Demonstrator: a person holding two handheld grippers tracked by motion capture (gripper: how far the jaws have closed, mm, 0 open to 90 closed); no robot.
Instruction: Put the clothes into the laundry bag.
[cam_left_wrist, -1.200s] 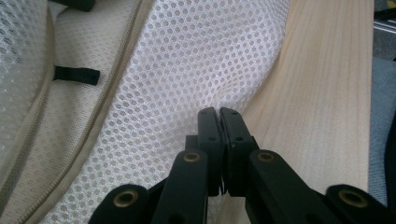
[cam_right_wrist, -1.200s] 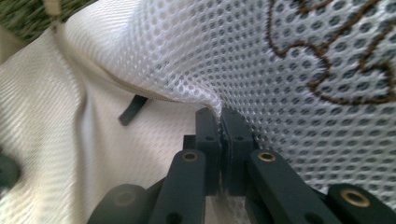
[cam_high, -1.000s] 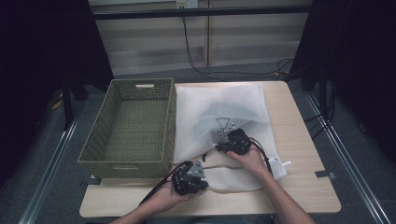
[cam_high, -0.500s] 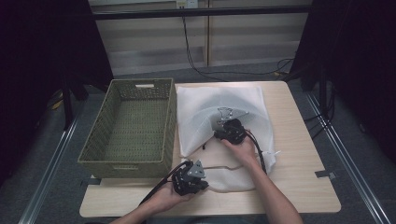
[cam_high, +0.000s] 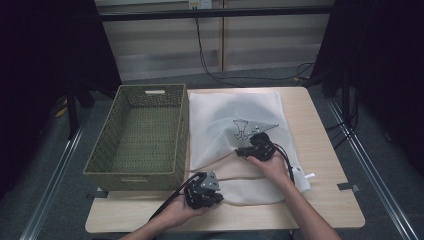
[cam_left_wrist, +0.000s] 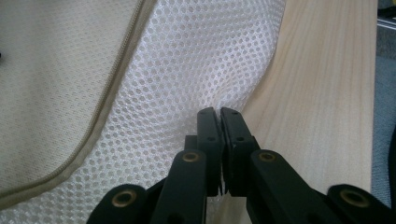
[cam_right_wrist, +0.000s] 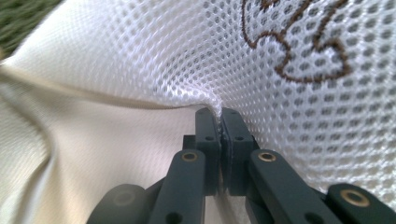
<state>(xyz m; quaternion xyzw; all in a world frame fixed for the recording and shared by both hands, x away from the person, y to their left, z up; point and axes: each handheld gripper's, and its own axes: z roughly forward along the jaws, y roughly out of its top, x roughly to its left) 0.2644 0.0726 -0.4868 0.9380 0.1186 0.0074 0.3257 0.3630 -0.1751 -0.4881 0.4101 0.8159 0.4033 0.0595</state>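
A white mesh laundry bag (cam_high: 220, 112) lies on the wooden table (cam_high: 325, 150), right of a green woven basket (cam_high: 142, 132). My left gripper (cam_high: 219, 196) sits at the bag's near edge. Its jaws are shut on a pinch of the mesh (cam_left_wrist: 187, 56) beside a beige zipper seam (cam_left_wrist: 114, 91). My right gripper (cam_high: 240, 151) is over the bag's middle, shut on the top mesh layer (cam_right_wrist: 163, 56) just below a brown embroidered emblem (cam_right_wrist: 303, 46). That layer is lifted into a peaked fold (cam_high: 250, 127). Cream fabric (cam_right_wrist: 93, 154) shows beneath it.
The basket stands empty along the bag's left side. Bare tabletop (cam_left_wrist: 322, 93) runs along the bag's edge. A small white tag (cam_high: 305, 176) sticks out at the bag's right near corner. Black frames and cables stand behind the table.
My right gripper has shifted slightly away and upward with the mesh, so the top layer now stands in a taller peaked fold. The left gripper has stayed in place.
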